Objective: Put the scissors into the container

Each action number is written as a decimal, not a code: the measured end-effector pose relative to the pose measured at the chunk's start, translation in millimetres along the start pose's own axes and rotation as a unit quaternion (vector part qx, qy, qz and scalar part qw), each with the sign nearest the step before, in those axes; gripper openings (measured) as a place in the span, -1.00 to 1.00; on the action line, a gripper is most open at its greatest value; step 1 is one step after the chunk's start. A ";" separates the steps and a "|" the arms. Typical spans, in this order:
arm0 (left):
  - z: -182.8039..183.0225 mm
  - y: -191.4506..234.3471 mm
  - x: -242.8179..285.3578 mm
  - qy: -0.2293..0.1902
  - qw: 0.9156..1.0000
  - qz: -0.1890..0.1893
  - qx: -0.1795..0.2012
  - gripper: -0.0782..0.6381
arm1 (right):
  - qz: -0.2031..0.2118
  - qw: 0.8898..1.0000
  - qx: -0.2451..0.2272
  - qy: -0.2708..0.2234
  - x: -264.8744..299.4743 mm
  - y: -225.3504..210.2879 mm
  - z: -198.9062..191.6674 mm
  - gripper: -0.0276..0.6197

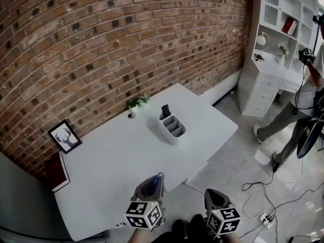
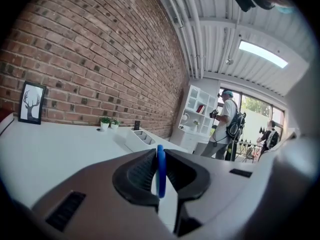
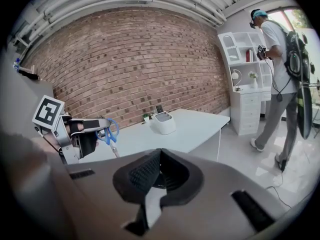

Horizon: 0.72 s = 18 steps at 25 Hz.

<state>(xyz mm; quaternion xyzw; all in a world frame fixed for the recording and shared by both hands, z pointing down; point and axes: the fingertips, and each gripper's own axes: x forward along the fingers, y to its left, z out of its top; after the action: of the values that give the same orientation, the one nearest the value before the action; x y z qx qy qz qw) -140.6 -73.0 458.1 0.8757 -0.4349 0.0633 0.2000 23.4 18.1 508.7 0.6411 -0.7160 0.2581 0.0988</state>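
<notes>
My left gripper point(image 1: 158, 178) hovers over the near edge of the white table point(image 1: 116, 161), shut on the blue handle of the scissors point(image 2: 160, 170). In the right gripper view the scissors point(image 3: 111, 132) hang blade-down from that gripper point(image 3: 102, 126). The white compartmented container point(image 1: 172, 126) stands farther back on the table, right of centre, well apart from the scissors; it also shows as the container point(image 2: 141, 137) and the container point(image 3: 163, 122). My right gripper point(image 1: 211, 192) is off the table's near edge above the floor, its jaws point(image 3: 160, 156) shut with nothing between them.
A dark object point(image 1: 165, 110) stands in the container's far compartment. Small potted plants point(image 1: 137, 103), a framed deer picture point(image 1: 65, 136) and a red book point(image 1: 56, 172) sit along the brick wall. A person point(image 1: 298, 110) stands by the white shelf unit point(image 1: 276, 39). Cables and a power strip point(image 1: 266, 219) lie on the floor.
</notes>
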 end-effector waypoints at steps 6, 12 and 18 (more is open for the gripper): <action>12.1 10.1 18.8 -0.004 1.000 0.006 -0.001 -0.66 | 0.004 1.000 -0.004 0.007 20.6 -6.6 12.6 -0.91; 18.7 23.9 43.5 -0.010 1.000 0.026 -0.001 -0.66 | 0.026 1.000 -0.012 0.008 55.1 -14.9 27.2 -0.91; 31.9 28.4 72.0 -0.017 0.999 0.046 0.000 -0.66 | 0.048 0.999 -0.019 0.009 86.2 -30.7 47.1 -0.91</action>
<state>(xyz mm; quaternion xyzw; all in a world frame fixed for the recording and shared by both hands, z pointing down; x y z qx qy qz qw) -120.7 -154.4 457.9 0.8556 -0.4782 0.0575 0.1896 48.4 -81.4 517.0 0.6014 -0.7498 0.2551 0.1049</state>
